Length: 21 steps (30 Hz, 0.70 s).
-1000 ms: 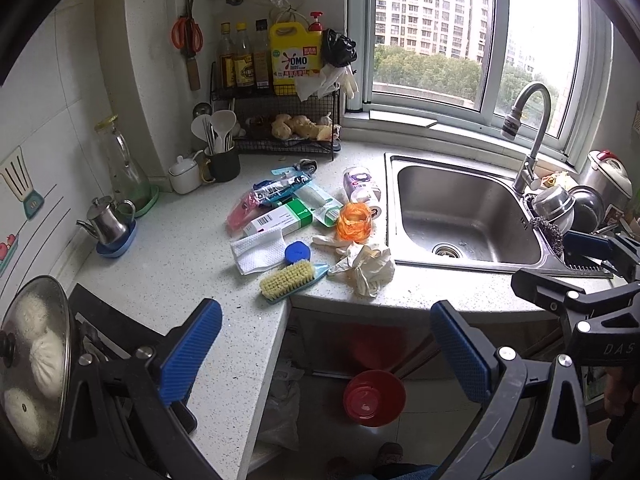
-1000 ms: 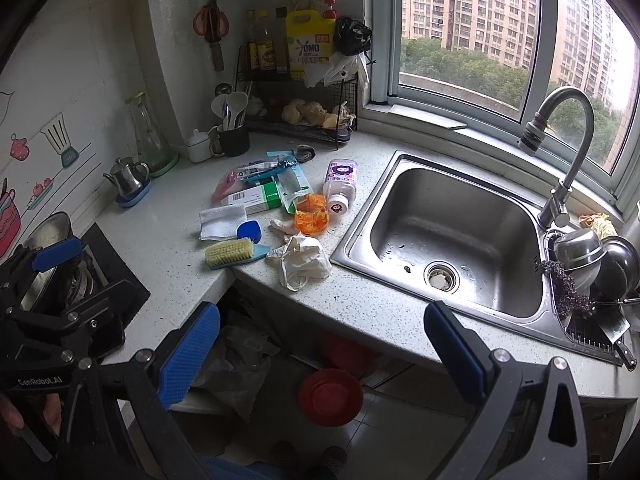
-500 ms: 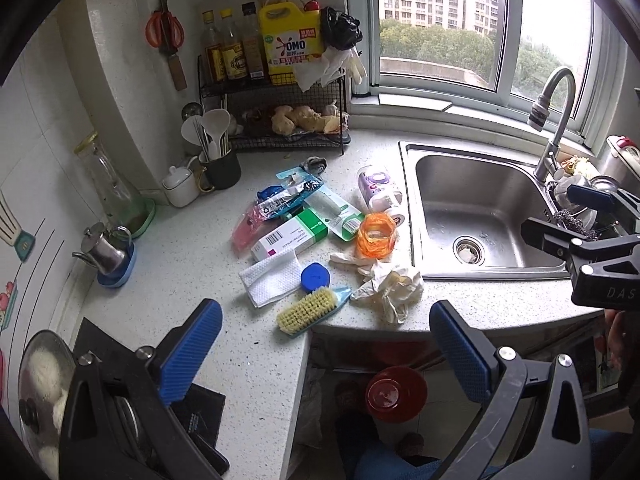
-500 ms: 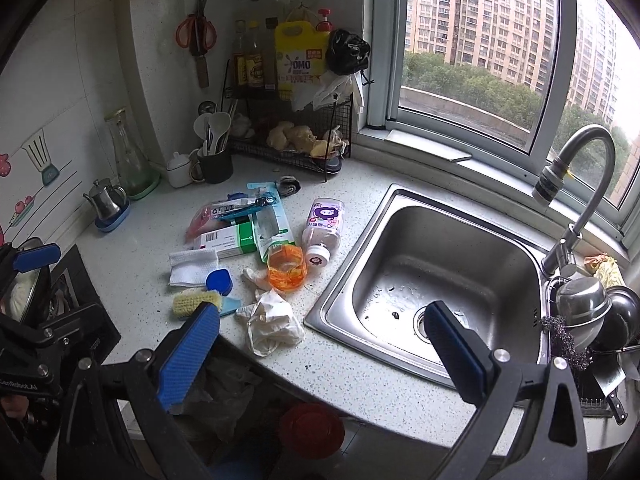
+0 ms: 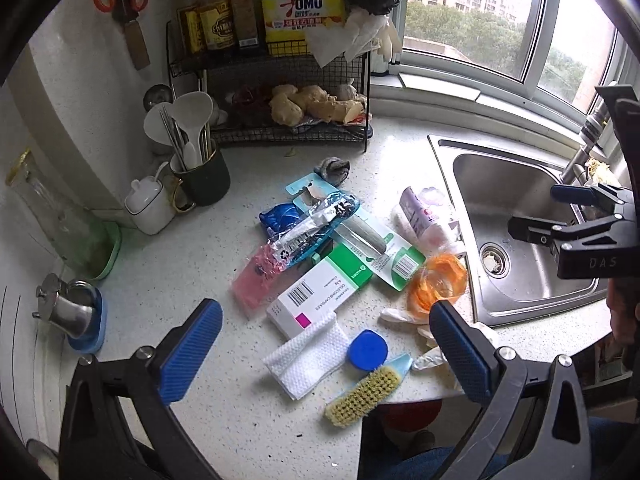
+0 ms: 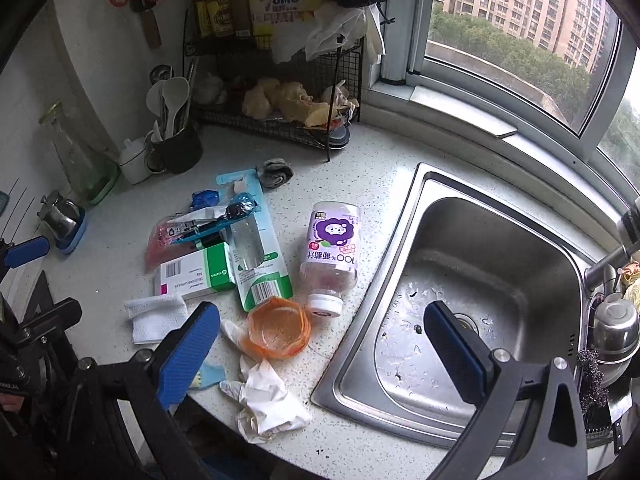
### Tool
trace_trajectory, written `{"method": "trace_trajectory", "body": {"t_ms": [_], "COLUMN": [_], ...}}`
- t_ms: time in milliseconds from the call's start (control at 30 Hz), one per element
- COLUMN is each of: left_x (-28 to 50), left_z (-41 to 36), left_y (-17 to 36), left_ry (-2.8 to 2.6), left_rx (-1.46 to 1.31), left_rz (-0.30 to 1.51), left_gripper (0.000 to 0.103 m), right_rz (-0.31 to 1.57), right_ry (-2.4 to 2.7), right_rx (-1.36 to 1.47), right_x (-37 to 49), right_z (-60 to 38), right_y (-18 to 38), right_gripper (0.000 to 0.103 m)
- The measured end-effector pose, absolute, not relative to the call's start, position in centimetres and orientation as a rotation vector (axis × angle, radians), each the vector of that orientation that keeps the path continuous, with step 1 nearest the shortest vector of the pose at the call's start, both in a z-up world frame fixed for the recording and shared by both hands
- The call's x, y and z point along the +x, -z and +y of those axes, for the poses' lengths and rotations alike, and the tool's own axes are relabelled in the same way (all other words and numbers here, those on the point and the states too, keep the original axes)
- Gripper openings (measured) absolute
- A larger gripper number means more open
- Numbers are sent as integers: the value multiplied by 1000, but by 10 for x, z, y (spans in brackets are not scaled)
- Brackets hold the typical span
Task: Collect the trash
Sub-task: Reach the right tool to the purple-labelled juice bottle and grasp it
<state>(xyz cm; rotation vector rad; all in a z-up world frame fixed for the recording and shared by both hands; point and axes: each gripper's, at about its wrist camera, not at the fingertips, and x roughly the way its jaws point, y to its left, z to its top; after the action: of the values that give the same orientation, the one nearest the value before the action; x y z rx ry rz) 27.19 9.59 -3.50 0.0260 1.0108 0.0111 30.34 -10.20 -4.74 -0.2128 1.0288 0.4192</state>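
Observation:
Trash lies scattered on the speckled white counter (image 5: 188,264): a green-and-white box (image 5: 320,292), a pink pouch (image 5: 258,280), blue plastic wrappers (image 5: 308,220), a torn card package (image 6: 256,248), an empty juice bottle (image 6: 330,256) on its side, a crushed orange cup (image 6: 278,328), a white cloth (image 5: 308,356), a blue cap (image 5: 367,354), a scrub brush (image 5: 364,394) and a crumpled white glove (image 6: 266,400). My left gripper (image 5: 324,352) hangs open above the cloth and cap. My right gripper (image 6: 320,352) hangs open above the orange cup and sink edge. Both are empty.
A steel sink (image 6: 472,292) lies to the right, with a faucet (image 5: 580,148) and pots (image 6: 612,328) beyond. At the back stand a wire rack (image 5: 280,92) with bottles, a utensil cup (image 5: 200,176), a white pot (image 5: 150,204), a glass carafe (image 5: 60,220) and a small kettle (image 5: 72,312).
Both grippers have moved forward and down toward the counter, so the trash pile looks larger. The floor and red bowl below the counter have nearly left view. Both remain open.

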Motion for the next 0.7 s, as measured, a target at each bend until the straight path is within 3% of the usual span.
{"method": "trace_trajectory", "body": {"t_ms": [133,267,567,700], "left_x": [298,321,357,358], "left_z": [112,129,154,157], "left_y": [53,69,100,109], "left_ry": [11,35,12,13], "left_rx": [28,-2,-43,-50], "left_rz": [1048,1079,1141,1173], "left_gripper": [103,103,103,103], "right_rz": [1117,1217,1385,1408], "right_ry": [-417,-404,-372,-345], "right_rx": [-209,-216,-217,-248], "right_x": [344,374,420,425], "right_z": [-88,-76,-68,-66], "right_y": [72,104,154,164], "right_gripper": [103,91,90,82]}}
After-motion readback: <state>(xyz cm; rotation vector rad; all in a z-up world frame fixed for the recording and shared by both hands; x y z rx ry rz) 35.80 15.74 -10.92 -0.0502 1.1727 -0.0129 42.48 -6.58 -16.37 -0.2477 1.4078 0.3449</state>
